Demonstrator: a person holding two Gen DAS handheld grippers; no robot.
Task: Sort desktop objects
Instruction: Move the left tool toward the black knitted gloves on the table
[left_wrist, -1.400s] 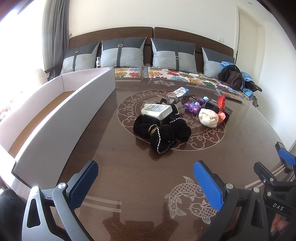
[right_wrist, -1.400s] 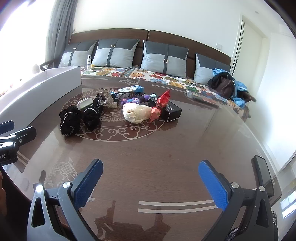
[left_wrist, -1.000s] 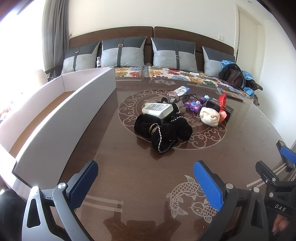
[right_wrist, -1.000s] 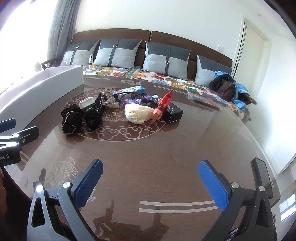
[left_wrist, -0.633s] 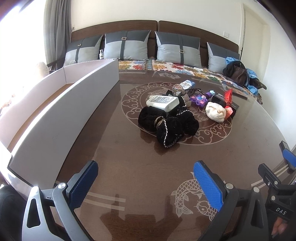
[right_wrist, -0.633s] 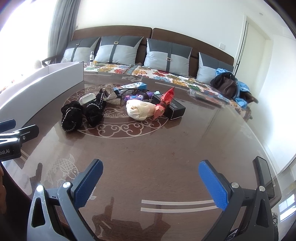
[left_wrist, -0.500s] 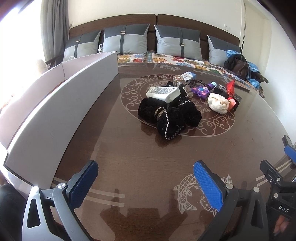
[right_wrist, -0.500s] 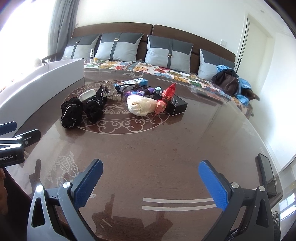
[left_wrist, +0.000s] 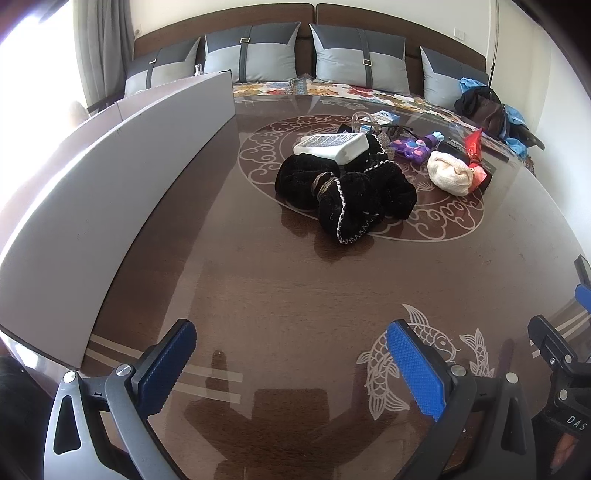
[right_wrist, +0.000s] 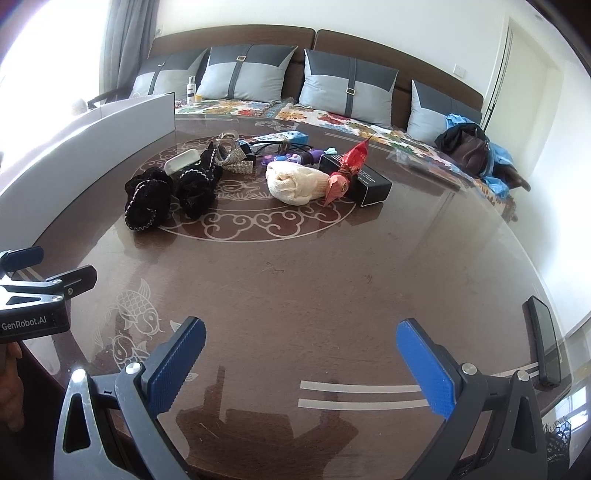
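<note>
A pile of small objects lies mid-table. Black velvet scrunchies sit nearest, with a white case resting on them. To their right lie a cream knitted pouch, red wrapped sweets, a black box and a purple toy. My left gripper hovers open over the near table edge, well short of the pile. My right gripper is open too, holding nothing. Each gripper shows at the other view's edge.
A long white cardboard box runs along the table's left side. A dark phone lies at the right edge. The round brown glass-topped table has patterned inlay. Behind it stands a sofa with grey cushions and a bag.
Both grippers have moved forward and a little lower toward the pile, which now looks larger. The box interior has dropped out of the left view. Jaws stayed open.
</note>
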